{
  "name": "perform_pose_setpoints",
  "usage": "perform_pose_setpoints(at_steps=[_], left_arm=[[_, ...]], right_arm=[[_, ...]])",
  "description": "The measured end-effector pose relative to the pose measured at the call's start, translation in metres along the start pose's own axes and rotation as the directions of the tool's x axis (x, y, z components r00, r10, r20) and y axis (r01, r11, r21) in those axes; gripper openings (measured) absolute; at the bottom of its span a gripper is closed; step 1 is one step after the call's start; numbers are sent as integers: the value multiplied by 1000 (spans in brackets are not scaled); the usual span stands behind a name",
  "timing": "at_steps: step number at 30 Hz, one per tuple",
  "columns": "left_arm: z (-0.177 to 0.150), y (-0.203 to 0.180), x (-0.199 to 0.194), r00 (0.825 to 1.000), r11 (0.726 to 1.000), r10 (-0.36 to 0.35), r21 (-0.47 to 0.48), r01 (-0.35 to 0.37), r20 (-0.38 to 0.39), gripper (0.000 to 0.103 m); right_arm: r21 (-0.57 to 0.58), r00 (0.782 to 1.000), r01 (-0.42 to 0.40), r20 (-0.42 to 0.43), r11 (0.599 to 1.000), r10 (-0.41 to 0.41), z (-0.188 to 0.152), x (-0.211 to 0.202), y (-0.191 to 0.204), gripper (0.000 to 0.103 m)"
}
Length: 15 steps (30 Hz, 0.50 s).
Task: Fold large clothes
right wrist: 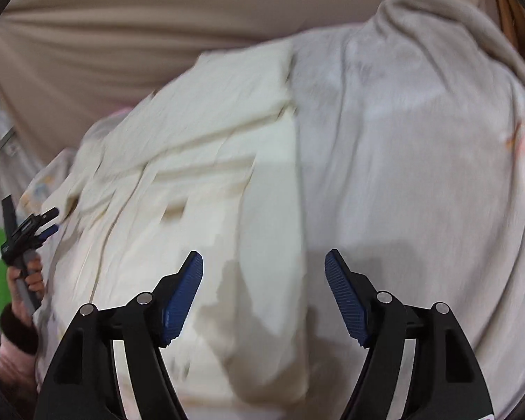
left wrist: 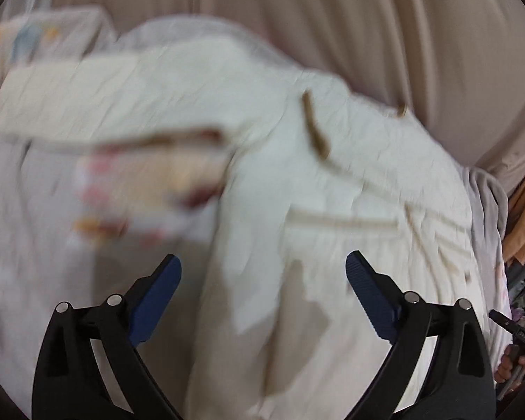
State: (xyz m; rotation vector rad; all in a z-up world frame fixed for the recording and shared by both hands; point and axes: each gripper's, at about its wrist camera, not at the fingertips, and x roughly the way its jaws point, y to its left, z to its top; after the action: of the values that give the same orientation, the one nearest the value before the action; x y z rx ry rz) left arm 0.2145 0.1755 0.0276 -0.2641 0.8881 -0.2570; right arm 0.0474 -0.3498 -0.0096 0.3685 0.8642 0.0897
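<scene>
Garment (left wrist: pixel 269 133), cream with tan trim, sprawled across frame centre of left wrist view on pale grey sheet (left wrist: pixel 28 210); blur heavy. Left gripper (left wrist: pixel 263 269) at bottom, jaws wide apart, holding nothing, probably hovering to pick an edge. Printed patch mid-left, no writing readable.

Right wrist view: garment centre-left, sheet right. Right gripper (right wrist: pixel 264 266) bottom centre, spread wide, empty. No labels legible.

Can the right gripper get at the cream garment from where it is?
Probably yes. The right gripper has its jaws open, nothing between them, and the cream garment lies directly ahead on the grey sheet, uncovered.
</scene>
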Motion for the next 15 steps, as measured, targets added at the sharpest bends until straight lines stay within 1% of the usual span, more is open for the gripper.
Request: perform_pose_setpoints(at_steps=[1,2,3,4,5,6,7,8,9,10,11,13,15], left_arm=[[-14,12,-2,998,999,-21,-32,19,-51,92],[-26,22,-2,995,997,-46,-67,40,-93,88],[-35,28,-1,990,994,-68,-94,56,-122,75],[-42,27,-7,995,998,-33,-64,27,-98,67],[-45,23,-10,995,999,-22,-27,20,-97,44],[-47,21,-12,992,999,-48,-19,46,-113,13],[-49,20,-19,990,997,-69,-43,64,-122,12],[-52,20,-27,992,997,-67,-42,63,-111,10],[-54,15,-37,994,998,-58,-15,56,-97,9],[-59,11,-50,996,999,-45,16,47,-81,8],[-63,8,-60,996,998,-49,33,52,-78,8],[-75,8,-81,993,996,-68,52,74,-98,8],[-98,8,-103,989,994,-68,81,79,-131,8]], right_arm=[[-2,1000,4,-14,1000,-4,-9,2,3,71],[-8,1000,17,-24,1000,-18,-16,5,7,71],[-18,999,42,-32,999,-42,-22,10,10,64],[-25,998,62,-19,998,-63,-26,11,13,42],[-23,999,44,-7,999,-44,-27,8,16,26],[-4,999,39,5,999,-39,-27,2,19,11],[14,999,42,30,999,-43,-25,-6,21,9],[20,998,26,57,999,-27,-23,-18,24,8],[18,995,1,101,1000,-3,-22,-33,27,7],[15,992,-15,126,1000,13,-25,-47,30,7],[6,989,-31,145,1000,30,-31,-64,34,6],[-26,986,-22,166,999,26,-48,-90,41,6],[-46,988,4,153,999,3,-77,-113,43,6]])
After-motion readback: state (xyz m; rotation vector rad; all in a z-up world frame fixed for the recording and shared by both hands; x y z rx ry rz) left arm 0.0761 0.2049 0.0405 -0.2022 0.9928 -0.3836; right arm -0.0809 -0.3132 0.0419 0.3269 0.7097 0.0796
